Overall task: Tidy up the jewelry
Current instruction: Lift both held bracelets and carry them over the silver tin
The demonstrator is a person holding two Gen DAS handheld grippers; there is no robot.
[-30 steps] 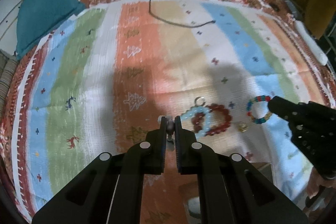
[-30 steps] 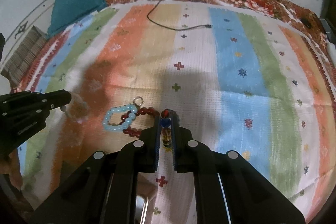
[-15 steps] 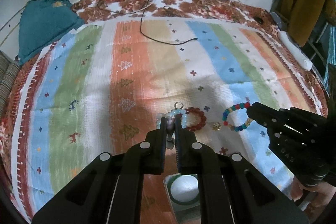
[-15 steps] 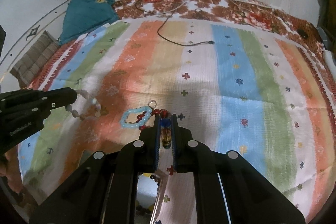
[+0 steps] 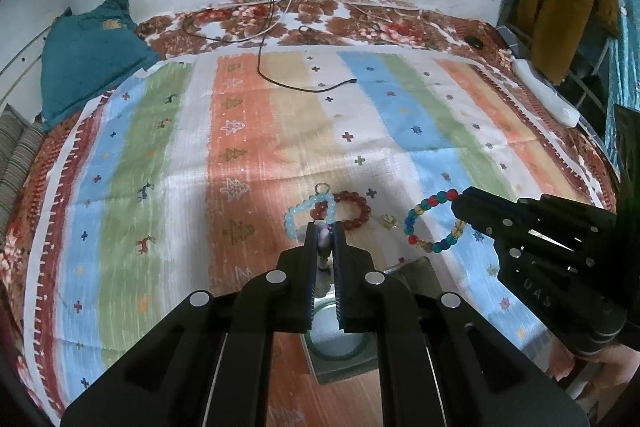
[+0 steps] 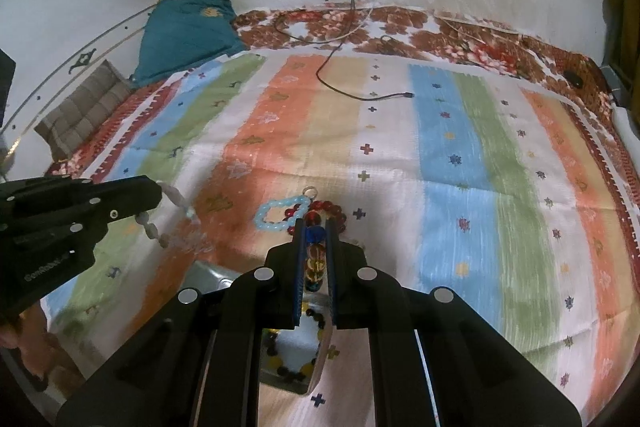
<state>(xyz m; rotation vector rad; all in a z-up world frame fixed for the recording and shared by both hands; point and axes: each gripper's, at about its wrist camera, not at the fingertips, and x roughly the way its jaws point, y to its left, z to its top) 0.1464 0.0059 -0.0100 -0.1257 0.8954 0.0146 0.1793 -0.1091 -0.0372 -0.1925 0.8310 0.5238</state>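
The left gripper is clamping a pale white bead bracelet that dangles below its jaws, a metal box lying directly beneath. Farther right, the right gripper is pinching a multicoloured bead bracelet, hanging likewise over the box; both drops look straight down.

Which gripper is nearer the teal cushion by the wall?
Left. The left gripper hovers on the teal cushion's side of the striped cloth; the right gripper is further right, farther from it.
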